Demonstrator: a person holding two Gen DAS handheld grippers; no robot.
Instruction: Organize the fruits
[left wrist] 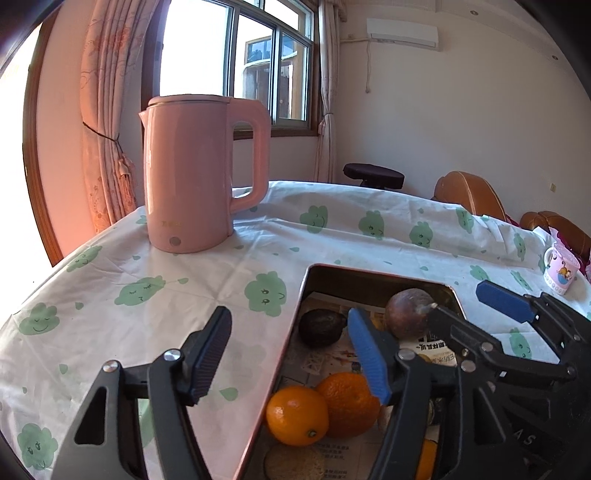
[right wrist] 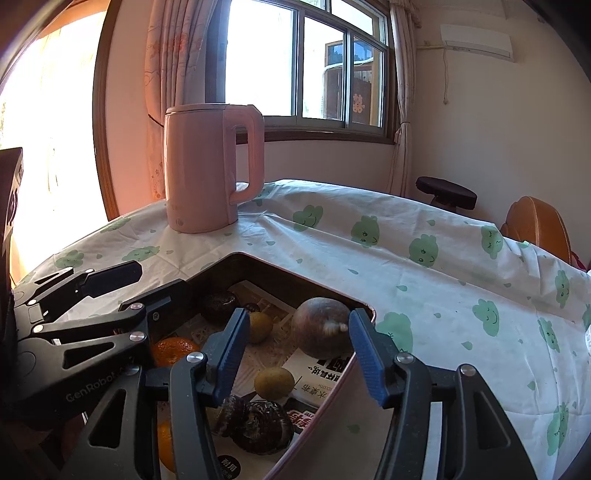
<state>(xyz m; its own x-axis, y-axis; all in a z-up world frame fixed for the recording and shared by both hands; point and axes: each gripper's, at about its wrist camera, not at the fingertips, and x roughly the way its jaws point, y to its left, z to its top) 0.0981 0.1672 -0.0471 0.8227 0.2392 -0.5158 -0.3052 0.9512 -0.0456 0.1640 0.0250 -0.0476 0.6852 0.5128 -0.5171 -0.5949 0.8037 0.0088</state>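
Right hand-held gripper point(right wrist: 297, 352), fingers apart and empty, hovers nearer the brown round fruit point(right wrist: 320, 328) at the tray's point(right wrist: 364, 308) far corner; left hand-held gripper point(left wrist: 291, 356) also spread, empty.

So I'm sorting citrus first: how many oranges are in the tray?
2, side by side at the tray's near-left edge: one orange in front, another behind it. More may be hidden under the grippers.

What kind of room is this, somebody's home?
Most likely a home dining or living room: a pink electric kettle on a table with a cartoon-print tablecloth, curtained windows, and a wall air conditioner.
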